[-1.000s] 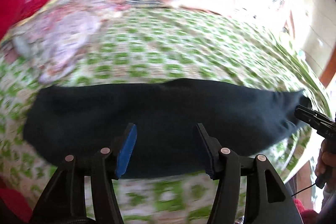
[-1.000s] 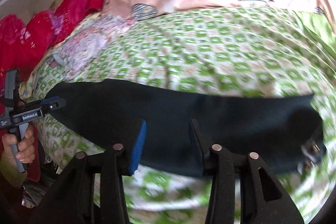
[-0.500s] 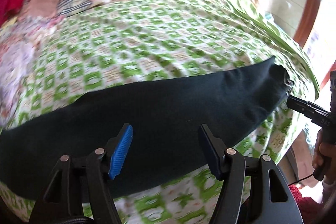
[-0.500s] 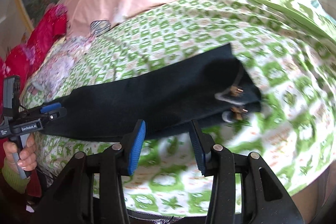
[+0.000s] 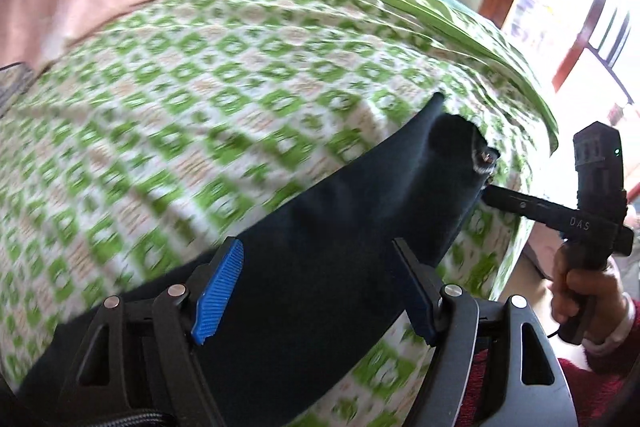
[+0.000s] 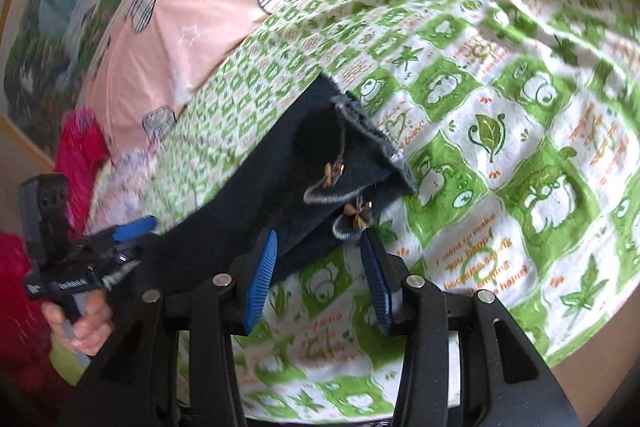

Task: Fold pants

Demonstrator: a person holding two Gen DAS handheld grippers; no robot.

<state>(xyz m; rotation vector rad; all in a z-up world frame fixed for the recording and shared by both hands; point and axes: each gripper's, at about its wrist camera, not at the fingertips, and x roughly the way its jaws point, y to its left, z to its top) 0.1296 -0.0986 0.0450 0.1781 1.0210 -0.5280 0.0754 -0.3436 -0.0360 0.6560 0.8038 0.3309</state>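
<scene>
The dark navy pants (image 5: 328,247) lay stretched in a long folded band across the green-and-white patterned bedsheet (image 5: 200,87), the waistband end (image 6: 360,163) (with small brass fastenings and pale grey edging) toward the bed's edge. The right gripper (image 6: 320,275) hovered just at that waist end, its blue-padded fingers (image 6: 262,275) spread wide with nothing between them. The left gripper (image 5: 316,291) sat over the middle of the band, likewise wide apart and not pinching the cloth. A pink quilt (image 6: 192,7) lay beyond the sheet, and red clothing (image 6: 80,143) was heaped at the far side.
</scene>
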